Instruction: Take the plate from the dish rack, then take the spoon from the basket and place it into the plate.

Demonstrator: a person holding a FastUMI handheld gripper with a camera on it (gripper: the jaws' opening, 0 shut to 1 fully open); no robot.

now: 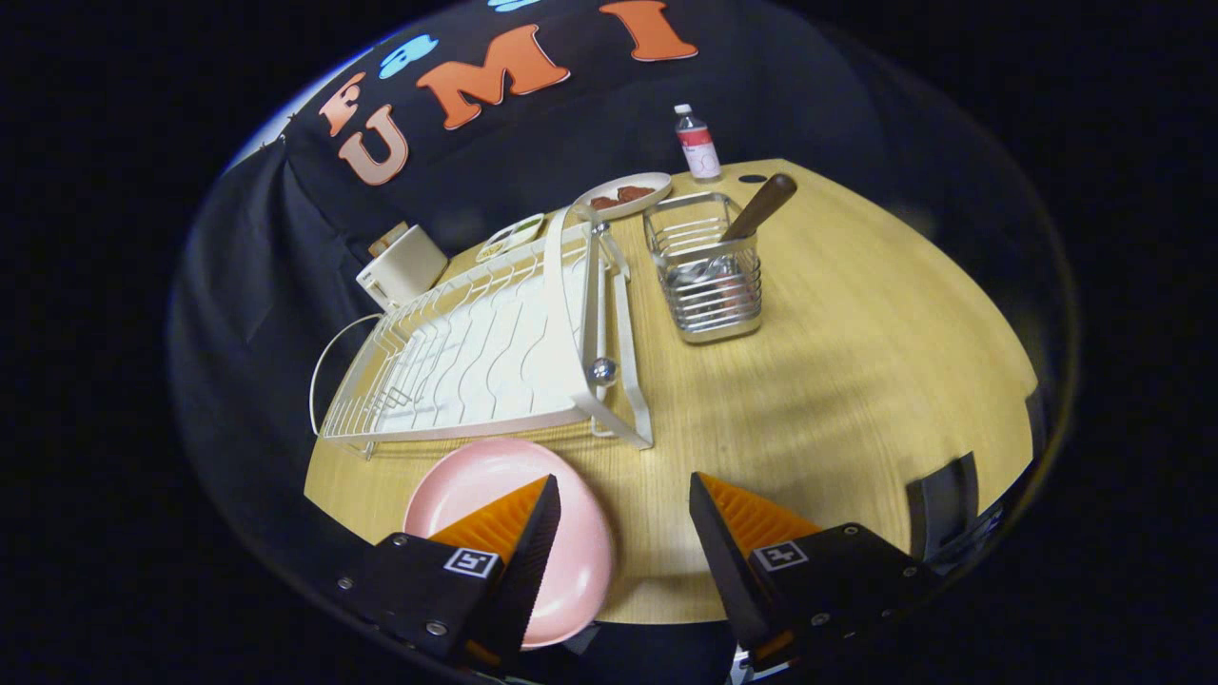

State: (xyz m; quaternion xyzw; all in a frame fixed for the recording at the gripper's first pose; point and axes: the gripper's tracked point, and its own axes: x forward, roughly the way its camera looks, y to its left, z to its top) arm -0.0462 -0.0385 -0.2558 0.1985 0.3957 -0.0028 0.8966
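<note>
We see the gripper (623, 514) hanging above the near edge of the pale wooden desk (856, 362), its two fingers spread wide apart with nothing between them but bare wood. The round pink plate (495, 485) lies flat on the desk at the near left, just in front of the white wire dish rack (485, 352); the left finger (519, 533) overlaps the plate's right part in our view, and we cannot tell whether it touches it. The rack holds no dishes and stretches from the plate toward the far left of the desk. To the right of the rack's far end stands the square metal wire basket (709, 285), and in it leans the spoon with a brown wooden handle (761, 205), its handle tilted up toward the far right. Beyond the basket, a small plastic bottle with a red label (697, 145) stands upright near the desk's far edge. Left of the bottle sits a small pale dish with reddish pieces on it (623, 196). A cream boxy container (404, 268) sits at the far left behind the rack.
</note>
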